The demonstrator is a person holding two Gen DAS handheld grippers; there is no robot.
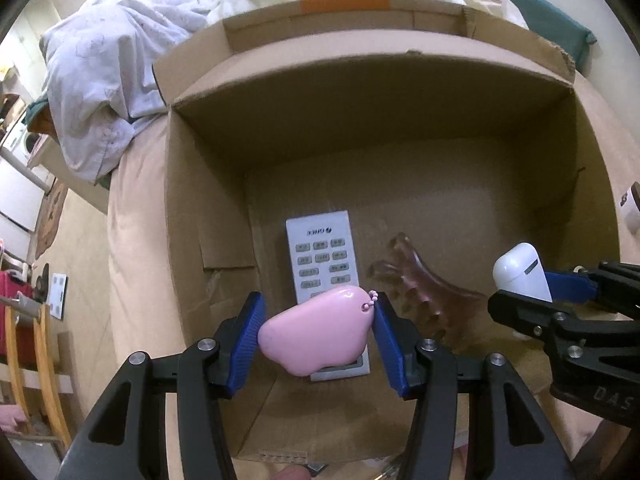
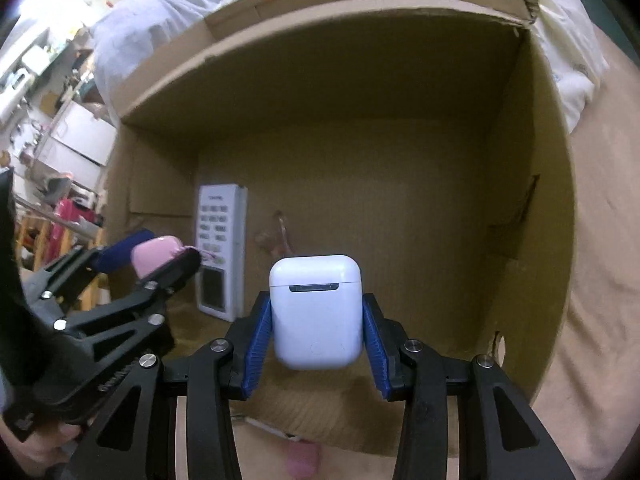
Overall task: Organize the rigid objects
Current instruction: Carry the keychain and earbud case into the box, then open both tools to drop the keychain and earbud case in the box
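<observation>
Left gripper (image 1: 318, 330) pitched down clamping pink charm (image 1: 316, 330) over box (image 1: 360, 80).

A glossy pink rounded plastic charm (image 1: 316, 330) with a bead chain and a white rounded-rectangular earbud case (image 2: 316, 312) hung above an open cardboard box (image 1: 200, 208) containing a grey remote control (image 1: 320, 256) and a translucent brown hair claw (image 1: 412, 276).
</observation>
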